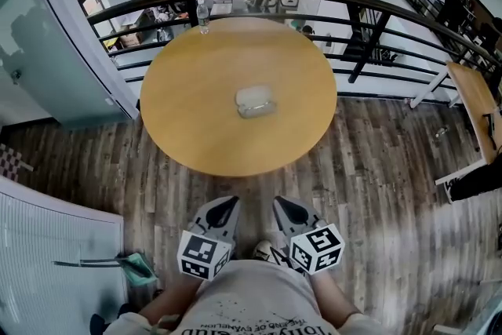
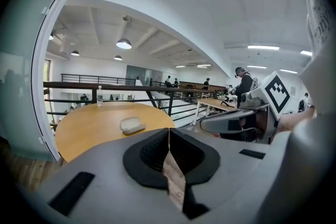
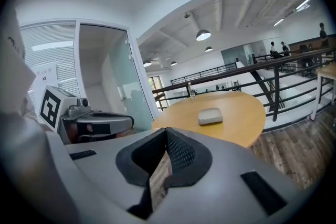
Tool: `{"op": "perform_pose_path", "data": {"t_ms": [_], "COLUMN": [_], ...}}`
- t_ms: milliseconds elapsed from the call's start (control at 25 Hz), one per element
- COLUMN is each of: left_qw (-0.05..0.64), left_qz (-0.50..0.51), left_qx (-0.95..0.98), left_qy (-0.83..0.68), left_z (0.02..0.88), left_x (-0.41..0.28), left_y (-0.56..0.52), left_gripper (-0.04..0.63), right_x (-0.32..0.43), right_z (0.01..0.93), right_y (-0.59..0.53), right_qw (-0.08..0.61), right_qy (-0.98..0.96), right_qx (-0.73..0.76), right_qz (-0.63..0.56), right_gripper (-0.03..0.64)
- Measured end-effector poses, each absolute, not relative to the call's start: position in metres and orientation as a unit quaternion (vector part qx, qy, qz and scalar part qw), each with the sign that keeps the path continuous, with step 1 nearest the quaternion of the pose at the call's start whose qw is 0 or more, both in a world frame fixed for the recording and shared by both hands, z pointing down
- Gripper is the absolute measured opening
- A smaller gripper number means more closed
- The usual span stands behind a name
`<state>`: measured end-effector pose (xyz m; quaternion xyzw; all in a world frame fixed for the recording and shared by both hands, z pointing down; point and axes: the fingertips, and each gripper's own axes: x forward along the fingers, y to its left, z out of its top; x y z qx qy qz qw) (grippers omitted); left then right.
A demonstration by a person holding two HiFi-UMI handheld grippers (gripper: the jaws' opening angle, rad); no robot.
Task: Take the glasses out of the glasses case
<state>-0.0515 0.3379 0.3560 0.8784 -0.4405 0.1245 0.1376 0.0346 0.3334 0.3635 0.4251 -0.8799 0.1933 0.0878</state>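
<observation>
A pale grey glasses case (image 1: 256, 100) lies closed near the middle of the round wooden table (image 1: 180, 106). It also shows as a small pale lump, the glasses case (image 2: 132, 125) in the left gripper view and the glasses case (image 3: 210, 116) in the right gripper view. No glasses are visible. My left gripper (image 1: 227, 207) and right gripper (image 1: 284, 208) hang side by side close to my body, well short of the table's near edge. Both are shut with nothing between the jaws. Each gripper view shows the other gripper beside it.
A clear water bottle (image 1: 203, 16) stands at the table's far edge by the black railing (image 1: 376, 8). A second table (image 1: 478, 102) is at the right. A glass partition (image 1: 47, 35) rises at the left. Wood-plank floor lies between me and the table.
</observation>
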Motion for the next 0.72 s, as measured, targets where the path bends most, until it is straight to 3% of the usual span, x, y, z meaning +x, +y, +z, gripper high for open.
{"op": "perform_pose_path", "data": {"t_ms": [720], "left_qw": [0.126], "left_qz": [0.132], "left_qx": [0.865], "left_qy": [-0.467], "left_z": [0.363], "left_x": [-0.023], "left_y": [0.345], "left_gripper": [0.025], "right_x": [0.07], "right_z": [0.381], "right_y": [0.335], "right_qw": [0.088], "right_qy": [-0.883], "right_qx": [0.41], "right_qz": [0.21], "right_gripper": [0.021]}}
